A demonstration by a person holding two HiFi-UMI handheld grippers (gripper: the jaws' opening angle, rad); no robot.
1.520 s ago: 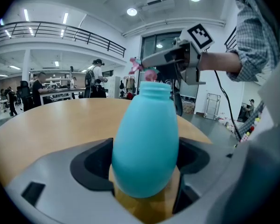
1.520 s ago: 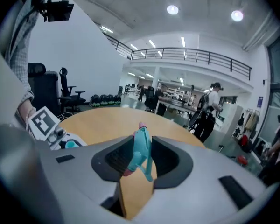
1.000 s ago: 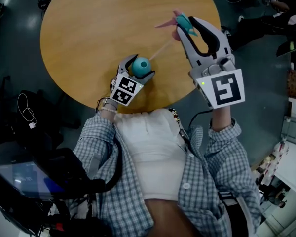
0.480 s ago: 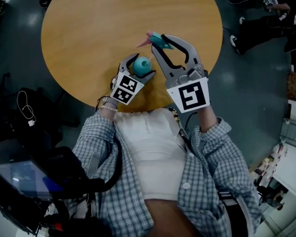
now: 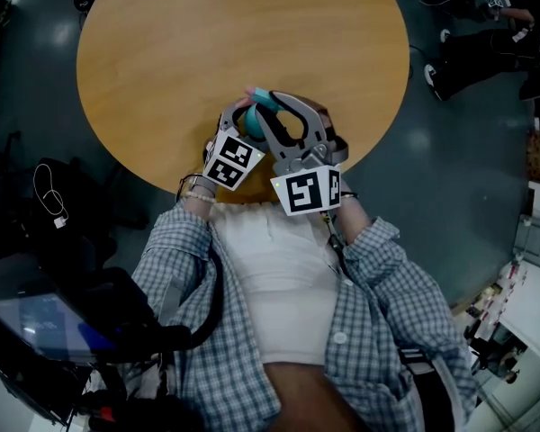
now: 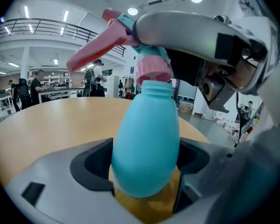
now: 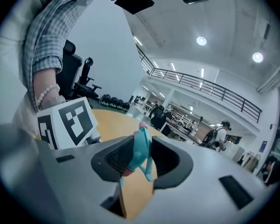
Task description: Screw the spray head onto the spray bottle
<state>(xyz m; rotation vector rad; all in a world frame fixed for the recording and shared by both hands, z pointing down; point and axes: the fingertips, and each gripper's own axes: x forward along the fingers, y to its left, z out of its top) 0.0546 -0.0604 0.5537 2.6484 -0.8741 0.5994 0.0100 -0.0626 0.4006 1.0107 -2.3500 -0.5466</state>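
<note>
Left gripper (image 6: 146, 149) jaws clamped on the belly of the teal egg-shaped plastic spray bottle (image 6: 147, 125). Bottle upright, base down on the round wooden table (image 5: 207, 43). Right gripper (image 7: 139, 158) jaws clenched on the teal-and-pink plastic spray head (image 7: 141, 150), gripped by its teal body.

In the left gripper view the head's pink collar (image 6: 153, 71) sits right on top of the bottle's neck, touching or as good as. Pink trigger (image 6: 93, 50) sticks out toward 10 o'clock, and the right gripper comes in from 2 o'clock. Cannot tell whether the threads have caught.

Head view: both grippers bunched together at the table's 6 o'clock edge, close to the person's plaid shirt (image 5: 378, 313), right gripper crossing over the bottle from 5 o'clock.

Progress, as a judgement: pick-up and alignment look done, head is at the neck. Left to do: seat the collar squarely, twist it down tight, let go.
</note>
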